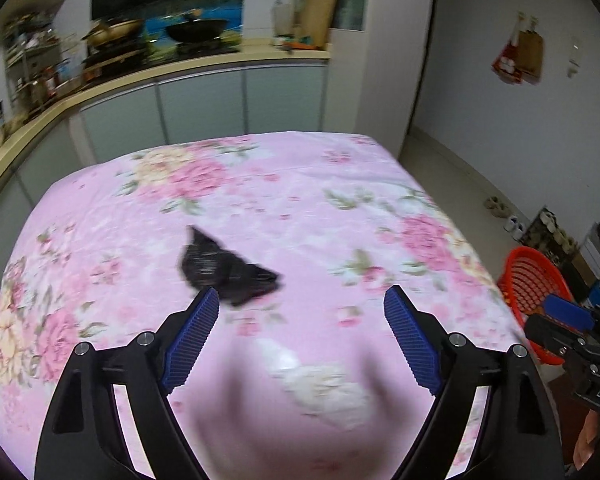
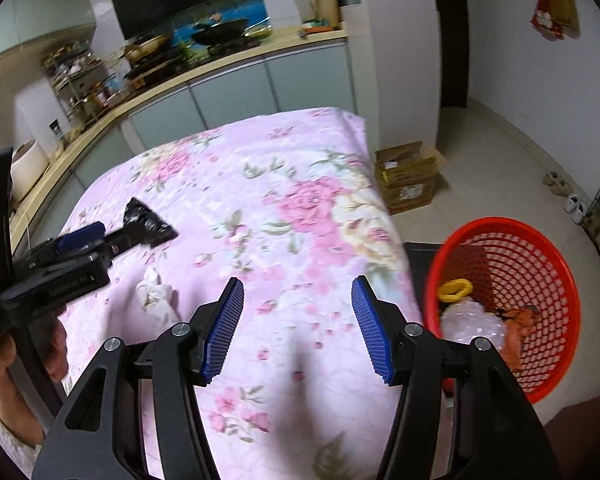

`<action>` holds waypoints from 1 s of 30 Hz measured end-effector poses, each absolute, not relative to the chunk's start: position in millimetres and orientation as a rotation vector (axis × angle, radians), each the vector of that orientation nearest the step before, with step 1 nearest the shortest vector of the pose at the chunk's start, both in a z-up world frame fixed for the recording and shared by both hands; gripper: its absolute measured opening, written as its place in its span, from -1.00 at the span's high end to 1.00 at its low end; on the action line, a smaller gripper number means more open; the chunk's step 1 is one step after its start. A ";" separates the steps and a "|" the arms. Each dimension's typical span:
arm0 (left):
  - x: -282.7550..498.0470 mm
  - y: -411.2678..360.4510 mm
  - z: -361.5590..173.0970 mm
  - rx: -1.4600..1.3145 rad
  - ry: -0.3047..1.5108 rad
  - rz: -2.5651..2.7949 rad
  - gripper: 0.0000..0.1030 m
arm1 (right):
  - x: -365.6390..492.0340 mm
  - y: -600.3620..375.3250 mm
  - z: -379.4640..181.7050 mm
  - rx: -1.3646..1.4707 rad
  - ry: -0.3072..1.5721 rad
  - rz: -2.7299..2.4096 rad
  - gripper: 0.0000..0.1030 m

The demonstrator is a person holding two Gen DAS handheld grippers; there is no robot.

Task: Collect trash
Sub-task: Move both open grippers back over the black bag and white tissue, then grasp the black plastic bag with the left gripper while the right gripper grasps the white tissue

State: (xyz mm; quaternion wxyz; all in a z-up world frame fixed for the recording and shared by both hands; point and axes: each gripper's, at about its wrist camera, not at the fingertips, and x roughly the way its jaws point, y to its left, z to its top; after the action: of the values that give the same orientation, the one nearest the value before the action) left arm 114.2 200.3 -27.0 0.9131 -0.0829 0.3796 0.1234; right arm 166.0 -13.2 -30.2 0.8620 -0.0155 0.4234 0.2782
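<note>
Pink floral cloth-covered table (image 1: 300,200): crumpled black plastic scrap (image 1: 220,270) lying ahead-left of left gripper (image 1: 302,302), the nearer one, jaws gaping, empty; right gripper (image 2: 298,294) also released.

Black tool (image 2: 298,308) frames, ribbed blue pads (image 2: 225,330).

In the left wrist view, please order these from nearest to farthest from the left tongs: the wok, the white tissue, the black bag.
1. White tissue, on the cloth between the open left tongs.
2. Black bag, just beyond the left fingertip.
3. Wok, far back on the counter.
</note>
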 end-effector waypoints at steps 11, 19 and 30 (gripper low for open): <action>112.6 290.4 -45.4 -0.387 0.809 0.256 -0.66 | 172.8 -2.7 -40.6 -0.019 0.900 0.577 -0.40; 150.7 286.3 -70.3 -0.328 0.865 0.238 -0.66 | 176.7 3.3 -47.7 -0.035 0.914 0.588 -0.40; 169.7 283.9 -91.7 -0.317 0.889 0.233 0.11 | 176.7 17.4 -59.4 -0.057 0.939 0.616 -0.40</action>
State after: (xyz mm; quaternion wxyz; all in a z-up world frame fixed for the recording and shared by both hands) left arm 169.7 283.9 -91.7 0.8842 -0.1522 0.4273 0.1118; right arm 176.7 17.4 -59.4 0.8460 -0.0271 0.4451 0.2921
